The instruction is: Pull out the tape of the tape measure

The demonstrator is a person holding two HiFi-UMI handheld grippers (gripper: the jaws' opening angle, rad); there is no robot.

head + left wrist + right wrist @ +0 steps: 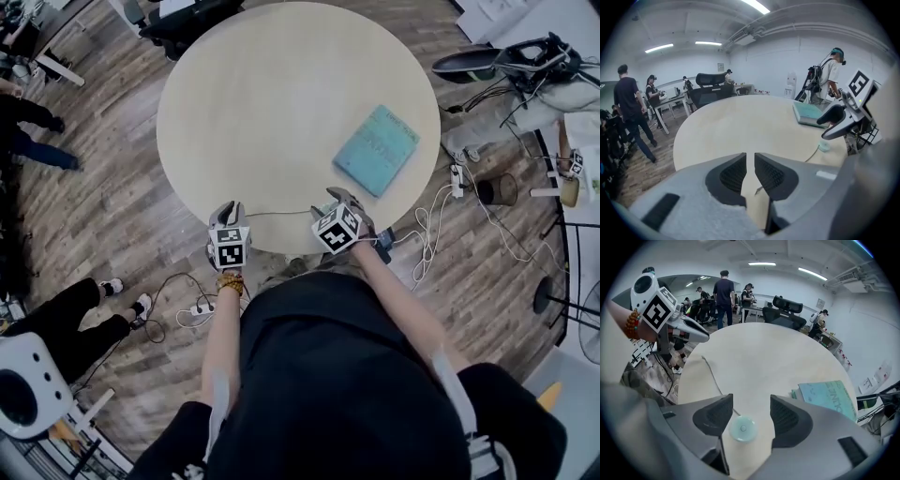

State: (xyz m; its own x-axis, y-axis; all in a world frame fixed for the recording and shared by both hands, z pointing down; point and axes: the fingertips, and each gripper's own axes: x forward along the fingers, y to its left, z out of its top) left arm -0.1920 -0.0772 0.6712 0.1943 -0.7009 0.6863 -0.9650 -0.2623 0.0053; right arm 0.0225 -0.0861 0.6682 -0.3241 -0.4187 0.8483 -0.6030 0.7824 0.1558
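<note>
Head view: your round desk (281, 103) stands on a wood-plank floor (103, 206), with a teal book (377, 150) on its right side. A thin tape (281, 213) runs along the near edge from your left claw (226, 214) to your right claw (339, 199)

Left gripper view: the pads are nearly together, pinching the tape's end; behind is an office with people (629, 110)

Right gripper view: the jaws are spread, and the pale round tape measure (743, 429) lies on the desk between them
</note>
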